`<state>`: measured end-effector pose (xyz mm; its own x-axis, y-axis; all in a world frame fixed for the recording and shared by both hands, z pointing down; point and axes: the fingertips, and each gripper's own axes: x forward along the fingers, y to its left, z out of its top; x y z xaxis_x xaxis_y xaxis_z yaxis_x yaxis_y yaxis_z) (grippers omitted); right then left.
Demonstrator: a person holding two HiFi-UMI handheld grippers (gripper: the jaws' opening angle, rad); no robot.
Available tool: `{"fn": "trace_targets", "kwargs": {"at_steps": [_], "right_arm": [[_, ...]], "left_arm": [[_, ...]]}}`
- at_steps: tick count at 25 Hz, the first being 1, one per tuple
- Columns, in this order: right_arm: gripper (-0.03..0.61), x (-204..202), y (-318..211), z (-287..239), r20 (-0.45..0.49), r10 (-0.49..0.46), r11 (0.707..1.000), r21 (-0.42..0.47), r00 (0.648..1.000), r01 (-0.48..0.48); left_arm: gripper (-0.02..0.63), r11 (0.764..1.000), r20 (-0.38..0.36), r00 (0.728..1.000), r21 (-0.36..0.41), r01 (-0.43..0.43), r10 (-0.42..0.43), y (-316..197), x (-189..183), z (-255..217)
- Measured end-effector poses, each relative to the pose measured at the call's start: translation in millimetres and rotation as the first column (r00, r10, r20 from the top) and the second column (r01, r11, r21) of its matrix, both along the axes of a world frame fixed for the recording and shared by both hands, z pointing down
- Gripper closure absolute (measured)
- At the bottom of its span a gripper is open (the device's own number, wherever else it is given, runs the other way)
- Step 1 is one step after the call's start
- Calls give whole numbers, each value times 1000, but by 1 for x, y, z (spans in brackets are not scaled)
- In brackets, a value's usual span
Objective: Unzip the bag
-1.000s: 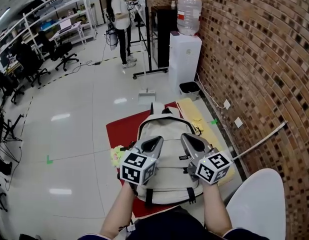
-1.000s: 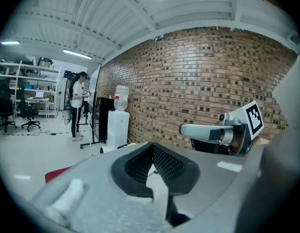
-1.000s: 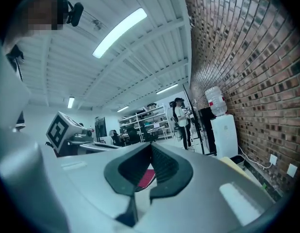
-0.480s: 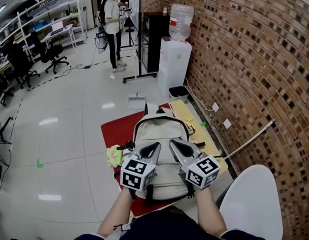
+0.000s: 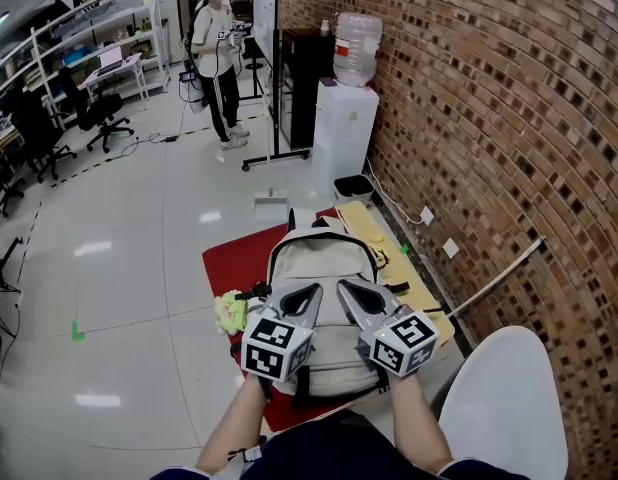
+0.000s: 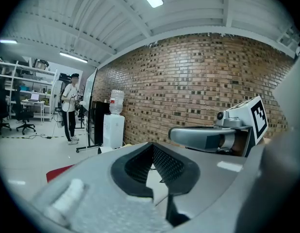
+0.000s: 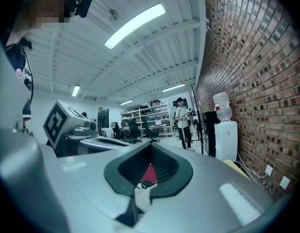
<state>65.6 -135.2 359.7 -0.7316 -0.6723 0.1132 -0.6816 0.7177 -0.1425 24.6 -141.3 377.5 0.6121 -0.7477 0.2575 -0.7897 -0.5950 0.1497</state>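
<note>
A beige backpack (image 5: 324, 258) lies flat on a red mat (image 5: 234, 258) on the floor, its top handle pointing away from me. Both grippers hover side by side above its lower half. My left gripper (image 5: 313, 291) is shut with nothing between its jaws, and my right gripper (image 5: 344, 286) is shut and empty too. In the left gripper view the closed jaws (image 6: 152, 149) point level toward the brick wall, and the right gripper (image 6: 208, 136) shows beside them. The right gripper view has its shut jaws (image 7: 151, 149) aimed into the room, with the left gripper (image 7: 84, 130) alongside.
A yellow-green soft toy (image 5: 229, 311) lies at the mat's left edge. A yellow board (image 5: 389, 258) runs along the brick wall (image 5: 509, 138). A water dispenser (image 5: 344, 118) and a wheeled stand (image 5: 274, 148) stand beyond. A person (image 5: 214, 58) stands far back. A white round seat (image 5: 504, 408) is at my right.
The two grippers have drawn closer together over the bag, the right one shifting left. The person at the back has walked a little to the left.
</note>
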Motion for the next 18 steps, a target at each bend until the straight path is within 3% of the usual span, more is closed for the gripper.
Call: {"fn": "trace_targets", "kwargs": {"at_steps": [18], "right_arm": [[572, -7, 6, -5, 4, 12, 1000, 6, 1000, -12]], "left_arm": [[611, 999, 11, 999, 8, -31, 31, 8, 0, -1]]}}
